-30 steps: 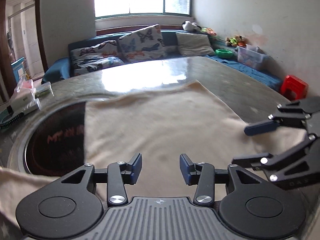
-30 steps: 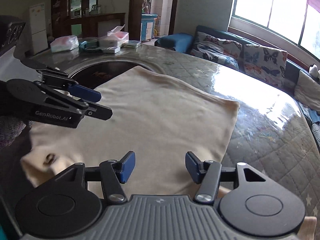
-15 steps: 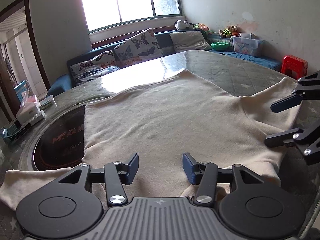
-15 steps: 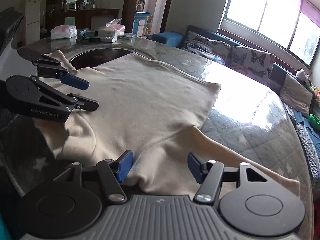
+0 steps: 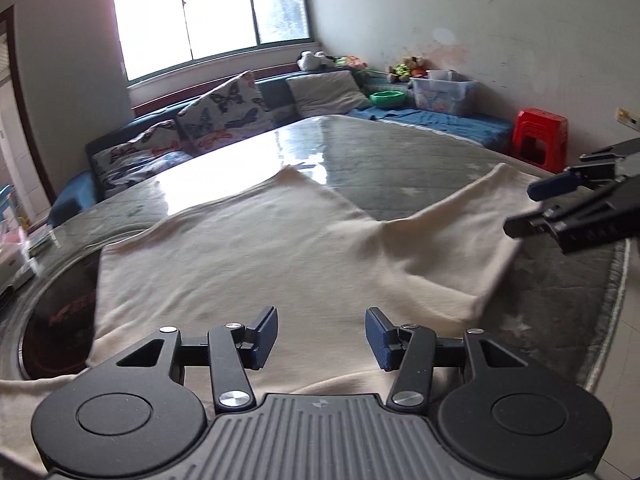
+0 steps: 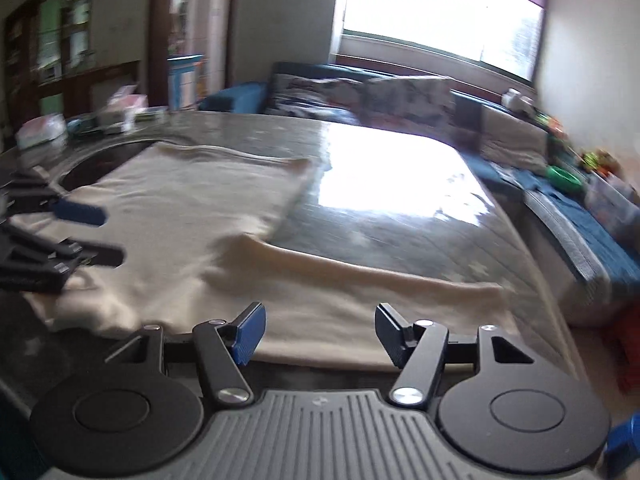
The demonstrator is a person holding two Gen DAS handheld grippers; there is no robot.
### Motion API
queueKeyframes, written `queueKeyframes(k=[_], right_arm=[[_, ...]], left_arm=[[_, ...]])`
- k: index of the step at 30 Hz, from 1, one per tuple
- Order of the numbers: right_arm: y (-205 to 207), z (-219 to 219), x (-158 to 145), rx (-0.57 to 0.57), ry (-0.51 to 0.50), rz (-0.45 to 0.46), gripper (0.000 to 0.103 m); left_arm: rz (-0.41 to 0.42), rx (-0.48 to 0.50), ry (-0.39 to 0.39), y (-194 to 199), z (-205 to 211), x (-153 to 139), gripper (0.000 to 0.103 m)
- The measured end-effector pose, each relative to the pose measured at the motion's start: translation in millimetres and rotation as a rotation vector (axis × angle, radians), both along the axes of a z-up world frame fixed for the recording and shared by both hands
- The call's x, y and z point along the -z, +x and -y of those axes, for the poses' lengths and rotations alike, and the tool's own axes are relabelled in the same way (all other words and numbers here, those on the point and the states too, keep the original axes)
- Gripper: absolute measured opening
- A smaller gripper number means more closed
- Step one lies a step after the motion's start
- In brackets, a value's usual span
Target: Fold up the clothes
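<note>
A cream long-sleeved top point(image 5: 256, 256) lies spread flat on the round table point(image 5: 420, 168) — one sleeve reaching toward two o'clock. The left gripper point(image 5: 321, 336) hovers over its near edge, jaws half apart, empty; the right gripper point(image 6: 319, 332), at the sleeve, holds nothing either — its jaws are easing closed.

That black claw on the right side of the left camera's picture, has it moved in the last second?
Yes. The right gripper has swung rightward and up the picture, off the cream garment, toward the red stool.
</note>
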State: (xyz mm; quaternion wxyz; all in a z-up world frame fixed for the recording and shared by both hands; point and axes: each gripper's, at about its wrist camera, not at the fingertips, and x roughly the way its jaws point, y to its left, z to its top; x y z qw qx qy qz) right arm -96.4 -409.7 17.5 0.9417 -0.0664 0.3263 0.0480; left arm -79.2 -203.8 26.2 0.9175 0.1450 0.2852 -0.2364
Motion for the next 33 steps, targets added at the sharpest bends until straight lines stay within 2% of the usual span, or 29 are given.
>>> queueKeyframes(k=[5,11,15,18,19,21,24,28,33], right_arm=[[5,53,11,0.230,0.076,-0.017,0.057],[7,101,24,0.400,0.171,-0.019,0.053],[10,111,27,0.420,0.213,-0.009,0.045],[14,107,27,0.413,0.196,-0.006,0.031],[19,103,25,0.403,0.182,-0.009,0.022],[22,101,22,0.385,0.169,-0.010,0.010],[31,99,14,0.370,0.107,0.009,0.008],[46,100,5,0.356,0.078,0.035,0.008],[58,98,23,0.354,0.064,0.010,0.009]], left_arm=[[-0.005,0.042,0.005,-7,13,4,0.052],[-0.008,0.061,0.021,-9,18,8,0.052],[-0.009,0.063,0.029,-9,20,10,0.052],[-0.009,0.065,0.033,-9,21,10,0.052],[-0.008,0.066,0.035,-9,22,10,0.052],[-0.006,0.071,0.040,-10,22,10,0.052],[-0.002,0.079,0.048,-10,23,10,0.052],[0.003,0.085,0.055,-10,23,11,0.052],[0.002,0.087,0.060,-9,25,12,0.053]])
